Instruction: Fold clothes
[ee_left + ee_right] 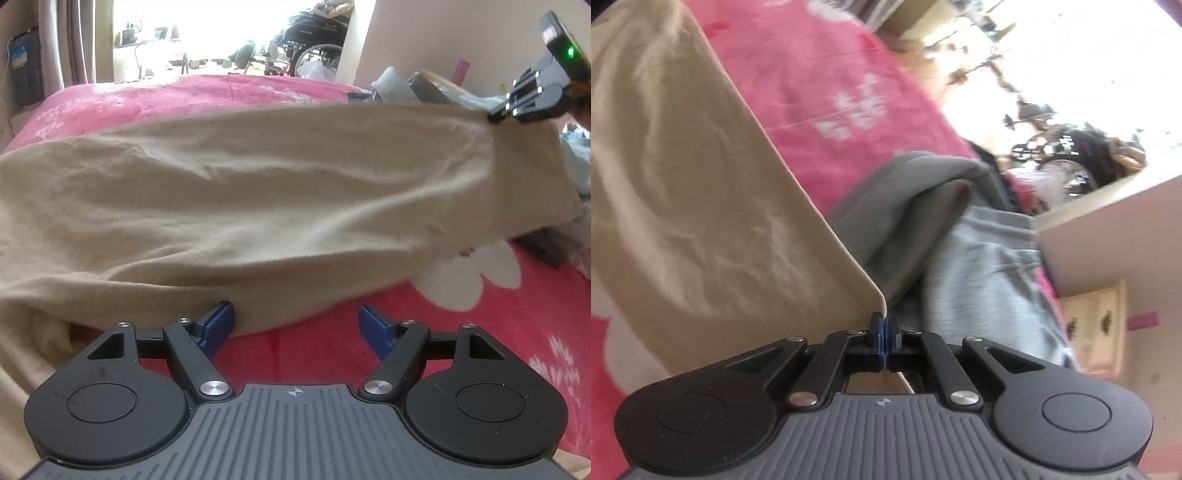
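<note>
one beige garment [258,192], one pink floral bedspread [498,332], two grippers, perhaps two more garments—olive [905,192], grey [990,266].

Bare pink blanket [461,332] lies open rightward (beige garment [258,192] blocks ahead); clothes pile [979,266] crowds beyond.

left claw [295,323] spread wide | beige garment [258,192] on pink bedspread [480,332] | right claw [496,117] pinching its corner

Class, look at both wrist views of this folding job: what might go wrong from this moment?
1. Only the right gripper pinches the beige garment, at one corner, so it may slip or drape unevenly.
2. The left gripper is open at the near edge and holds nothing.
3. The lifted cloth could drag over the grey clothes beside it.
</note>
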